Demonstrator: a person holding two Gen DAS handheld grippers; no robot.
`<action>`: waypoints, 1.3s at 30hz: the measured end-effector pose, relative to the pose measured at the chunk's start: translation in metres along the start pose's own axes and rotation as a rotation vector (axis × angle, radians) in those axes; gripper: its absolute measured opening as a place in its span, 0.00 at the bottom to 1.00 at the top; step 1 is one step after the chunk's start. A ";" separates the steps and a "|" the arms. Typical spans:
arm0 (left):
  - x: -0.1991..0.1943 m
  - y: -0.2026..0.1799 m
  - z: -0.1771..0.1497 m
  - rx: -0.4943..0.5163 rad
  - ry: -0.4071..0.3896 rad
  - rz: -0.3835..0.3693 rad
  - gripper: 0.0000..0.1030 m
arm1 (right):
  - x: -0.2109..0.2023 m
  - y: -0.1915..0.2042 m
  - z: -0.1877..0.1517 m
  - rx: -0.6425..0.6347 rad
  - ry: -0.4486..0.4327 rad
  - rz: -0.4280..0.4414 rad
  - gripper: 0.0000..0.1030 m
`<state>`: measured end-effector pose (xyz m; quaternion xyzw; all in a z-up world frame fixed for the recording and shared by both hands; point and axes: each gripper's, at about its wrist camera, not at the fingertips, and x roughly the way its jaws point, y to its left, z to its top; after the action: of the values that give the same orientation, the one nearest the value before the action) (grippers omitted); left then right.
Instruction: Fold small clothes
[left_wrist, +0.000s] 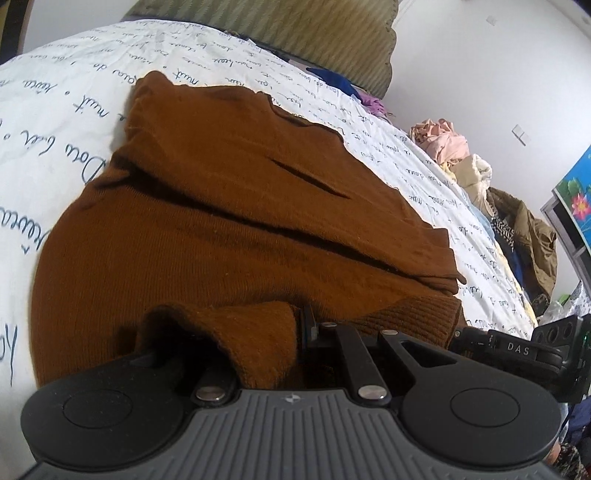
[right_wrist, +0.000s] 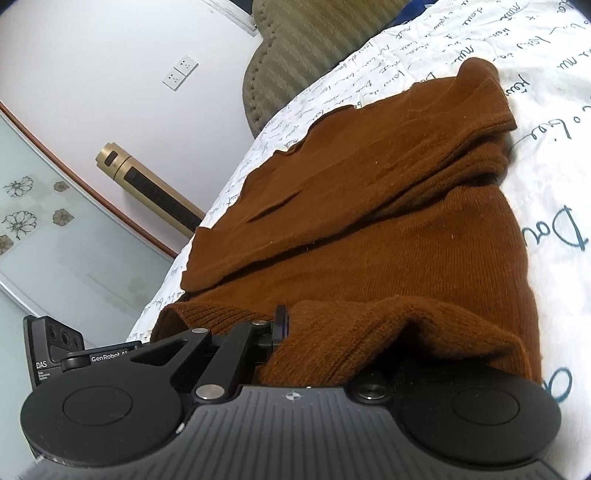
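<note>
1. Lying spread on the bed (left_wrist: 44, 110): one brown knit sweater (left_wrist: 229, 206), on the white cover with blue writing.
2. Clamped on the near edge of the sweater: the left tongs (left_wrist: 308, 325), squeezed together with the knit bunched up and draped over one side.
3. Clamped on the same near edge, a bit along from there: the right tongs (right_wrist: 280, 323), squeezed on the cloth too, with a fold hanging over them.
4. Looks soft, floppy and thick. Probably light, but stretchy and saggy in the middle when lifted.
5. Not slippery and not breakable; the fuzzy knit should stay put between the pads.
6. Best spots to hold, at a guess: the ribbed bottom hem (left_wrist: 413, 317), near its two corners, for a flat and even fold.
7. Piled at the far side of the bed: other clothes (left_wrist: 443, 138), waiting.
</note>
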<state>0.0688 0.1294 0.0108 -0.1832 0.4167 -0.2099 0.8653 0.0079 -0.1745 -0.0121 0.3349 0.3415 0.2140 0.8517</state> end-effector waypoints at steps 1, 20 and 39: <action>0.001 0.000 0.001 0.002 0.001 0.002 0.07 | 0.001 0.000 0.001 0.000 -0.003 -0.004 0.11; 0.018 0.018 0.029 -0.035 0.038 -0.069 0.08 | 0.022 -0.010 0.019 0.001 -0.017 -0.050 0.04; 0.025 0.020 0.052 0.030 0.001 -0.038 0.08 | 0.019 -0.009 0.031 -0.030 -0.057 -0.043 0.09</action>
<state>0.1286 0.1409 0.0147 -0.1782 0.4104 -0.2326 0.8635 0.0442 -0.1820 -0.0101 0.3204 0.3209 0.1910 0.8706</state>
